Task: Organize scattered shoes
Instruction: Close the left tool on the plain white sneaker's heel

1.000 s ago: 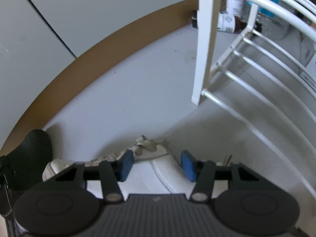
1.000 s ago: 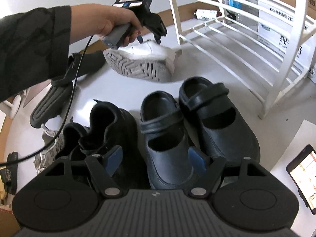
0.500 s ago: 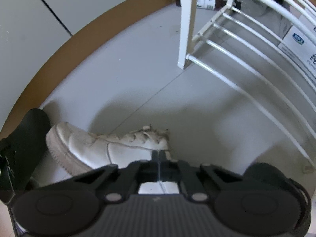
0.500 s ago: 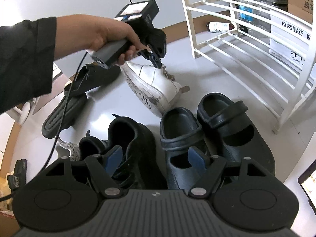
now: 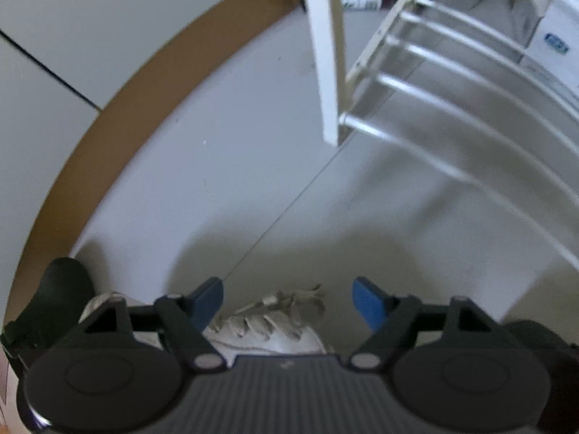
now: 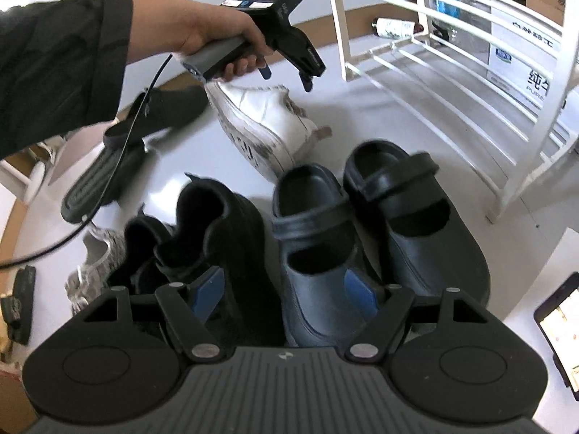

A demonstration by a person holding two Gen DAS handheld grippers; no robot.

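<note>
A white lace-up sneaker [image 6: 267, 126] lies tilted on the pale floor, its dirty sole facing the near shoes; its laces and tongue [image 5: 275, 322] show low in the left wrist view. My left gripper [image 6: 286, 76] hangs just above it, jaws opening, pads off the shoe; in its own view the left gripper [image 5: 287, 298] holds nothing. My right gripper [image 6: 282, 289] stands open over a pair of dark blue strap clogs [image 6: 398, 217] and a pair of black sneakers [image 6: 217, 231], touching neither.
A white slatted shoe rack [image 6: 452, 72] stands at the right, its post [image 5: 324, 54] ahead of the left gripper. Black slippers [image 6: 119, 159] and a grey knit shoe [image 6: 94, 264] lie left. A phone [image 6: 559, 325] rests at the right edge. Bottles and boxes sit behind the rack.
The left gripper shut on the white sneaker's collar, swung its toe away from the rack, then opened and rose off it. The right gripper stayed open in place.
</note>
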